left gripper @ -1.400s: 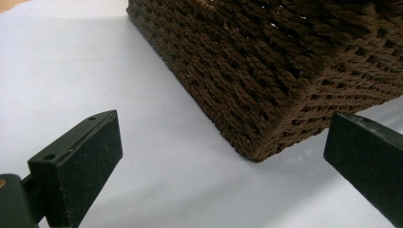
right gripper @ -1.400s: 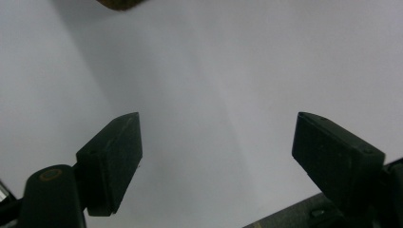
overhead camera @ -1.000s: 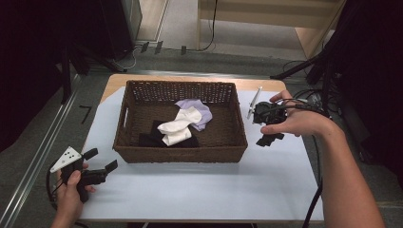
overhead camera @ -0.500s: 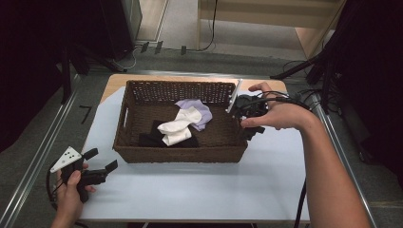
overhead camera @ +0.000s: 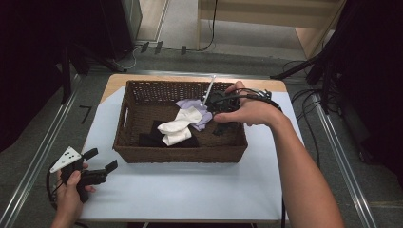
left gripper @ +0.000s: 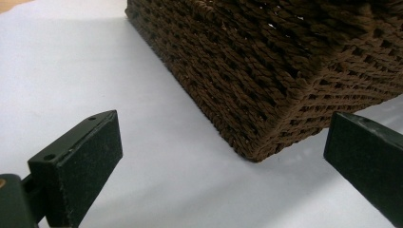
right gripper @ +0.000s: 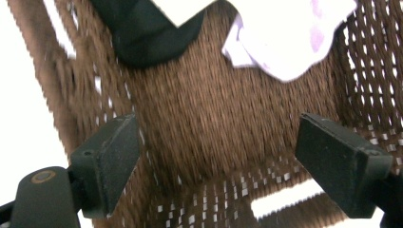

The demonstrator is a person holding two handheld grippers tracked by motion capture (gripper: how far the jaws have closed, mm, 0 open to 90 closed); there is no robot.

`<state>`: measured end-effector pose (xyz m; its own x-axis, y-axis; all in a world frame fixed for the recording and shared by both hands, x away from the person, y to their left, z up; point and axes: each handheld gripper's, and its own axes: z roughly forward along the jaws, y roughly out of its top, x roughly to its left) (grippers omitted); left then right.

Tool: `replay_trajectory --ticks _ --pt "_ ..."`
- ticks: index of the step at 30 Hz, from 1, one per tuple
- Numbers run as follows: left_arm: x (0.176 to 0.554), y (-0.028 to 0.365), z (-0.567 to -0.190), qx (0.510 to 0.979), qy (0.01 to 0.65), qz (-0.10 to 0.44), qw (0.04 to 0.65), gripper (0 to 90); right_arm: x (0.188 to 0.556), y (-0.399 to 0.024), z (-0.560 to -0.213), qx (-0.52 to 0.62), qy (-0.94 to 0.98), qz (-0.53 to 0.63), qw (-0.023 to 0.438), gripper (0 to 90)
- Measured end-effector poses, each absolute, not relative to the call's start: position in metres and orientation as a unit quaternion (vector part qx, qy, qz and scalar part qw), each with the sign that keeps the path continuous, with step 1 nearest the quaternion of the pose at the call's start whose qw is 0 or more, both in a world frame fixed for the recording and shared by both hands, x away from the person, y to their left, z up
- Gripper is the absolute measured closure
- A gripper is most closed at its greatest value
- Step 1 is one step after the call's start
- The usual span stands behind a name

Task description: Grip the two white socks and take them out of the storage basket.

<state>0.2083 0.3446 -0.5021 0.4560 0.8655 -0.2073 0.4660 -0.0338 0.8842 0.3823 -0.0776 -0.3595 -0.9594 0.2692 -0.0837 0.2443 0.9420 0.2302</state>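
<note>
A brown wicker basket (overhead camera: 142, 149) stands in the middle of the white table (overhead camera: 190, 190). In it lie a white cloth (overhead camera: 178, 129), a lavender cloth (overhead camera: 196, 107) and a black cloth (overhead camera: 151, 140). My right gripper (overhead camera: 215, 115) hangs open over the basket's right part, next to the lavender cloth. In the right gripper view its jaws (right gripper: 218, 123) frame bare basket floor (right gripper: 209, 109), with the black cloth (right gripper: 147, 28) and the lavender cloth (right gripper: 290, 42) beyond them. My left gripper (overhead camera: 100, 159) rests open at the table's front left, and it (left gripper: 222, 123) faces the basket's corner (left gripper: 285, 71).
The basket's walls (overhead camera: 235, 142) rise around the right gripper. Bare white tabletop (left gripper: 71, 71) runs in front of and left of the basket. Cables (overhead camera: 309, 97) lie on the floor to the right, and metal rails (overhead camera: 43, 156) run along the table's sides.
The right hand has carried its gripper left, from the table beside the basket's right wall, over the rim and into the basket. The left gripper has stayed put.
</note>
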Motion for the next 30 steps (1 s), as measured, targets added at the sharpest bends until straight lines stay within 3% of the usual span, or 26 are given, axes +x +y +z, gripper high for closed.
replay_trajectory --ticks 30 --pt "0.208 0.345 -0.502 0.688 0.482 0.199 0.504 0.1 0.396 0.022 -0.421 0.088 0.991 0.084 0.054 13.8"
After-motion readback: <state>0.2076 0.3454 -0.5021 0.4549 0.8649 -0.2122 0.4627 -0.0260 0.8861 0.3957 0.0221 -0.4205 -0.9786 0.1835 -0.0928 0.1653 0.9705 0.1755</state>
